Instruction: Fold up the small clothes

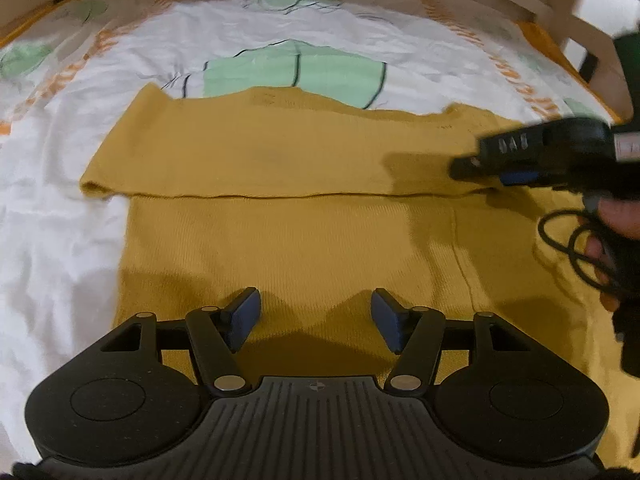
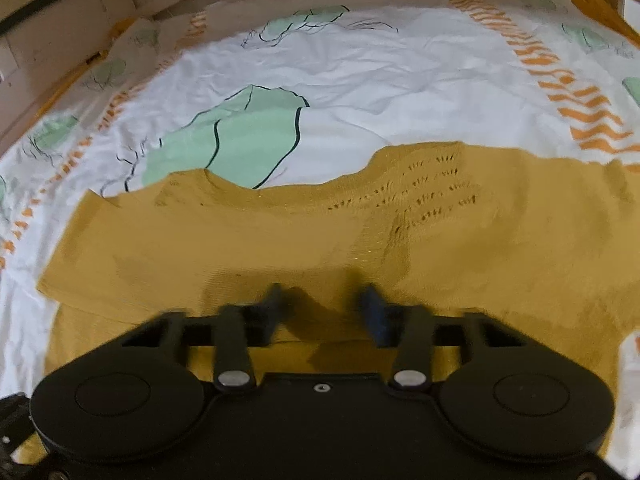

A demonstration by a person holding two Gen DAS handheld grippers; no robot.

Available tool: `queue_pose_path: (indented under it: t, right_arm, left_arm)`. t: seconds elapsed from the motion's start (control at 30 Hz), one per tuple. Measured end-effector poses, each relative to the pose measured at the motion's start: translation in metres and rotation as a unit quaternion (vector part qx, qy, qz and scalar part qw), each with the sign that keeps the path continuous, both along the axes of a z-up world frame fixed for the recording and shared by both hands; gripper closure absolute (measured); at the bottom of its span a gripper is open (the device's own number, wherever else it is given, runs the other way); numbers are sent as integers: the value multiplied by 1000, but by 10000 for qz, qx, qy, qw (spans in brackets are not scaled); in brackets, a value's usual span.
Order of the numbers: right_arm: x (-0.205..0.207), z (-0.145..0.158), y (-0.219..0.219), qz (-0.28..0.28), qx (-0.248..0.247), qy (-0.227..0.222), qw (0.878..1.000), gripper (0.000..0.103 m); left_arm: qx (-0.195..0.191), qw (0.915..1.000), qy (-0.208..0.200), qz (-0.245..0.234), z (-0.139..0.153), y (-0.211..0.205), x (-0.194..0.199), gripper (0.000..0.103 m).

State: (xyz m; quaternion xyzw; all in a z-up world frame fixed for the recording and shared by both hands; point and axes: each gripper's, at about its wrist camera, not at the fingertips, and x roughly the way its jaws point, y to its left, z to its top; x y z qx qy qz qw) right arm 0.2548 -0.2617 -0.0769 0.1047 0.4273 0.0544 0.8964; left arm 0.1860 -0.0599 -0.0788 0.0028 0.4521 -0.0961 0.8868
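Note:
A mustard-yellow knit garment [image 1: 280, 216] lies flat on a printed bedsheet [image 1: 60, 184]. A folded-over band crosses its far part, with the fold edge running left to right. My left gripper [image 1: 316, 316] is open and empty, low over the near part of the garment. My right gripper [image 2: 322, 312] is open and empty over the garment [image 2: 280, 240], near the fold edge; its fingers are blurred. It also shows in the left wrist view [image 1: 472, 168] at the right, over the folded band. The eyelet pattern [image 2: 432, 196] shows near the garment's far edge.
The white sheet has green and orange prints [image 2: 240, 132]. A wooden bed frame [image 1: 520, 4] runs along the far side and right. A hand and a black cable [image 1: 580, 248] are at the right edge of the left wrist view.

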Motion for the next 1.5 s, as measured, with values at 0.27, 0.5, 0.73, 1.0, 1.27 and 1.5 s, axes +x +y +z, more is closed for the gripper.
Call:
queue_pose_path:
  t: [0.27, 0.5, 0.73, 1.0, 1.27, 1.5]
  right_arm:
    - [-2, 40, -5, -18, -194, -354, 9992, 88]
    - [3, 58, -37, -278, -595, -341, 9973, 88]
    - [8, 23, -53, -459, -696, 138, 9964, 88]
    - [-4, 5, -61, -550, -685, 198, 9959, 79]
    - [-26, 17, -104, -739, -89, 10, 9972, 47]
    - [-45, 28, -175, -1439, -310, -28, 9891, 31]
  left_arm:
    - [55, 9994, -327, 92, 15, 1, -4, 45]
    - [192, 9997, 98, 114, 1, 3, 5, 45]
    - [-199, 9994, 103, 252, -4, 14, 5, 44]
    - [-61, 9998, 47, 190, -4, 10, 3, 40]
    - [-49, 9998, -20, 193, -6, 8, 3, 37]
    - [-60, 9996, -164, 228, -7, 6, -1, 34]
